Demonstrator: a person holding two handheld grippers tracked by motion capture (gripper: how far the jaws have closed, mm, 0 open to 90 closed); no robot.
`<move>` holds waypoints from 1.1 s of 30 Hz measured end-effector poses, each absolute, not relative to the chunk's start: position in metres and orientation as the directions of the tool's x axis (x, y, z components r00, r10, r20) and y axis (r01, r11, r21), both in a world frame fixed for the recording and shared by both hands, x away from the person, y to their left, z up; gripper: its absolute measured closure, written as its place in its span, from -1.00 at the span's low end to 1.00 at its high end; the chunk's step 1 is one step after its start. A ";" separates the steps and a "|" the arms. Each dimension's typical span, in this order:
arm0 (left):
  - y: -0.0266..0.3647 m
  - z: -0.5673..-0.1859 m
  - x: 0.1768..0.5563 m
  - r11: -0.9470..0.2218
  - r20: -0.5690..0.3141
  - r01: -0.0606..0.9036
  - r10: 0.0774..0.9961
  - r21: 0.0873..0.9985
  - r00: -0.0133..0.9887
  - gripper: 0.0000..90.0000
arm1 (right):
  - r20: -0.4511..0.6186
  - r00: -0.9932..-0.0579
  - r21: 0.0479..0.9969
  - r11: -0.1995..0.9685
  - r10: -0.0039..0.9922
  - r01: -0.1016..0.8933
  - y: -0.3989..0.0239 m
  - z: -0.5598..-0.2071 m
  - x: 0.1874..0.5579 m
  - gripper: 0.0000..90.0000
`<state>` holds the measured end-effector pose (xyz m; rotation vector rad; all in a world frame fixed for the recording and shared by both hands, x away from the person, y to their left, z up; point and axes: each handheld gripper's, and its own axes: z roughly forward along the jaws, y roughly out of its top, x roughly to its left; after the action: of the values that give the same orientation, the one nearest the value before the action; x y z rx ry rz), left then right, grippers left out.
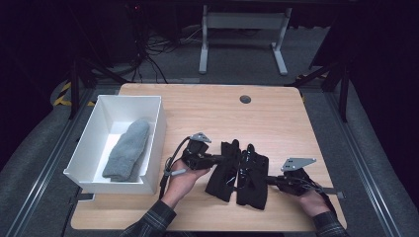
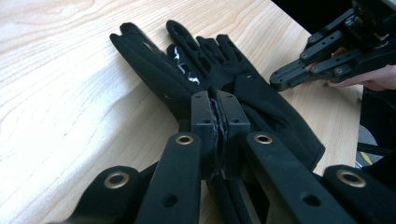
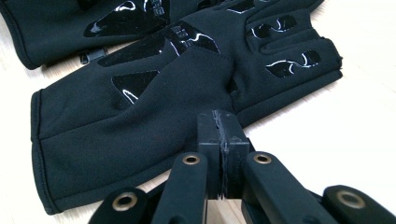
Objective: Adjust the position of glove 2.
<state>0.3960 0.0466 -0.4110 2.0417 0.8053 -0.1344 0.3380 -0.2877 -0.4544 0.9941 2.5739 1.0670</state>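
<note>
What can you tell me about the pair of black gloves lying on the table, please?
The black gloves lie flat and side by side on the wooden table, cuffs toward the person, fingers pointing away. The fabric looks soft and stretchy, with glossy black grip patches on palm and fingers. The left gripper meets the left-hand glove from its outer side, jaws shut; the right gripper meets the other glove likewise. Whether either pinches fabric is unclear. The white box stands apart, to their left.

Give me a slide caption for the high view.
Two shut grippers, left gripper and right gripper, flank black gloves on a wooden table.
</note>
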 end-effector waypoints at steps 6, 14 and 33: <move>0.046 -0.406 0.395 -0.371 -0.380 0.578 0.484 0.726 0.788 0.95 | 0.094 -0.769 0.685 0.519 0.633 0.511 -0.278 -0.455 0.342 0.99; 0.047 -0.405 0.395 -0.367 -0.381 0.578 0.484 0.729 0.788 0.95 | 0.092 -0.785 0.691 0.529 0.612 0.493 -0.261 -0.455 0.346 1.00; 0.030 -0.404 0.396 -0.371 -0.388 0.572 0.464 0.731 0.796 0.96 | 0.089 -0.822 0.697 0.554 0.563 0.456 -0.219 -0.458 0.360 1.00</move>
<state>0.3964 0.0298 -0.4043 2.0290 0.7709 -0.1428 0.3599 -0.2192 -0.4580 0.8710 2.6403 1.1197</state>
